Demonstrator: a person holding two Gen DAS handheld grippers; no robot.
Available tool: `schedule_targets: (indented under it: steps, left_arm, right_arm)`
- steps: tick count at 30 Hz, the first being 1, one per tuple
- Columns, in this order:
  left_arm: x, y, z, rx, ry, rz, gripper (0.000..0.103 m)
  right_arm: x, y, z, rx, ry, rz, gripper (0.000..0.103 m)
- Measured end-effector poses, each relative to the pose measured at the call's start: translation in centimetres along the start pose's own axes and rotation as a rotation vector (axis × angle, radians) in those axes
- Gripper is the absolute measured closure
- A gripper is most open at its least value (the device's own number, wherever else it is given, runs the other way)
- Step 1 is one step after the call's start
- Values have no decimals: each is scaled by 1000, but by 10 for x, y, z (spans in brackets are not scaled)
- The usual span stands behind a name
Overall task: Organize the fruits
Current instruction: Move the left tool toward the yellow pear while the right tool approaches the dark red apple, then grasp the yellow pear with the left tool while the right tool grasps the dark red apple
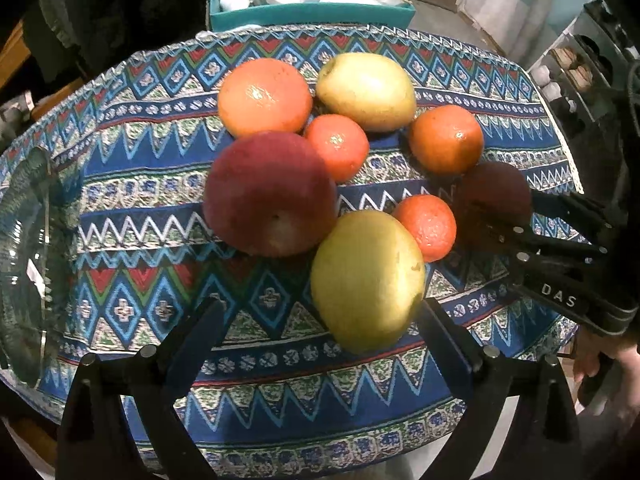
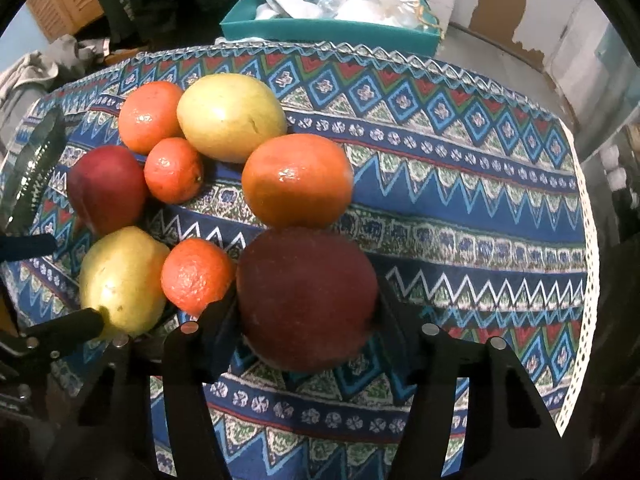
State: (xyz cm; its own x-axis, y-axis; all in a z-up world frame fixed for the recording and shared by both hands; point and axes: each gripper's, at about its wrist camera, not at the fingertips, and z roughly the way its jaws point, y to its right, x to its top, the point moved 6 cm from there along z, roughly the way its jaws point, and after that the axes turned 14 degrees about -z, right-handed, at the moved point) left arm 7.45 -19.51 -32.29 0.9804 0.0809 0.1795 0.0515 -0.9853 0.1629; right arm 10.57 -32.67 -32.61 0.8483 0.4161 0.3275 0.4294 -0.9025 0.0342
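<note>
Nearest in the right wrist view, the right gripper (image 2: pixel 306 320) is seen w/ its jaws drawn in around a dark red apple (image 2: pixel 306 300); both pads appear pressed to its sides, so it is judged clamped on the fruit, which sits on the patterned cloth (image 2: pixel 460 208) over the tabletop.

In the left wrist view, the left gripper (image 1: pixel 320 320) is held w/ jaws wide apart. A yellow-green pear (image 1: pixel 366 280) lies between the fingers but toward the right one, which it touches or nearly so; the left finger is well clear. Nothing is gripped yet. The pear's long axis runs roughly fore-aft along the gripper's line, so a close across its narrow width is favoured, approx. after a small shift right.

Just beyond, a small mandarin (image 1: pixel 426 226) and a second red apple (image 1: pixel 270 194) flank the pear. Farther back, oranges and another pear (image 1: pixel 366 90) are clustered. A teal box (image 1: pixel 312 12) stands past the cloth's far edge.
</note>
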Motion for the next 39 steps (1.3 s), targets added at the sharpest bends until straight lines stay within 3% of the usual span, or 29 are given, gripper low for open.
schedule_targets:
  steps: [14,19,27,29,31,39]
  left_arm:
    - [5,23,29,-20,-49,-24,11]
    - [9,26,37,-37,-71,-45,18]
    - [20,33,51,-54,-82,-65,25]
    - [21,37,53,-63,-81,-59,27]
    - [20,39,55,-83,-81,-48,36]
    - [26,35,57,-104,-74,-33,36]
  right_arm:
    - [-28,20,-27,-25,15,81,42]
    - [-31,24,-32,-24,30,93,42]
    - [-26,25,-44,-31,72,95,53]
    - [-27,28,-42,-16,65,114,52]
    - [-28,29,-39,0,57,127,49]
    - [-31,24,-14,94,18,140,42]
